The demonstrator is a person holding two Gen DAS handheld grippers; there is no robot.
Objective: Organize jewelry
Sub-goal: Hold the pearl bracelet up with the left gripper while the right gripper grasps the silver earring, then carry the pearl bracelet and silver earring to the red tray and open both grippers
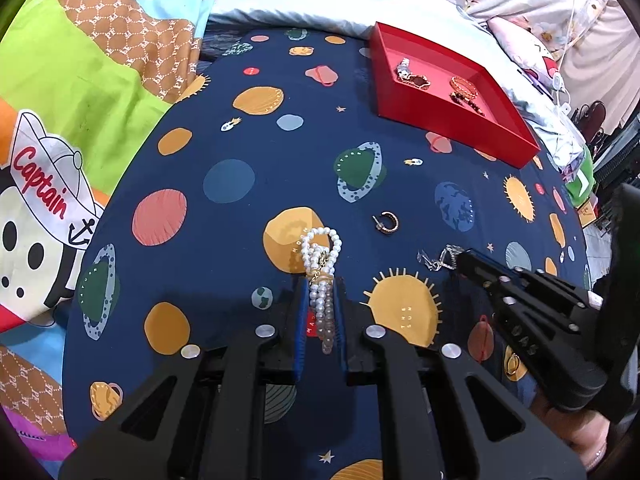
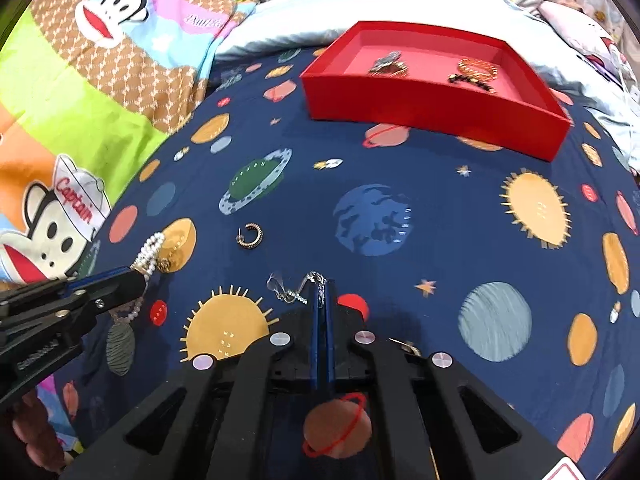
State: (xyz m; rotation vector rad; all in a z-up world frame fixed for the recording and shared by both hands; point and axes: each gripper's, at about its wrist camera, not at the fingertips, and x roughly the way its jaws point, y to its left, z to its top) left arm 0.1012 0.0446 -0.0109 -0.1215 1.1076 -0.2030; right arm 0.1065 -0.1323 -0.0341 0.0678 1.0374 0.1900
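A white pearl strand [image 1: 322, 248] with a gold clasp lies on the navy planet-print cloth [image 1: 240, 152]. My left gripper [image 1: 322, 280] is shut on its near end, and the loop spills out ahead of the fingertips. From the right wrist view, the same pearl strand [image 2: 150, 254] hangs from the left gripper [image 2: 138, 278]. A thin silver chain piece [image 2: 288, 290] lies on the cloth, and my right gripper [image 2: 322, 286] is shut on its right end. A gold hoop earring [image 2: 250, 236] lies loose between the two grippers. The left wrist view also shows the right gripper [image 1: 460, 258].
A red tray [image 1: 440, 124] sits at the far right of the cloth and holds a few pieces of jewelry [image 1: 412, 74]. Another small gold piece [image 2: 408, 346] lies half hidden beside the right gripper. Colourful cartoon bedding [image 1: 60, 160] borders the cloth on the left, and pillows lie behind.
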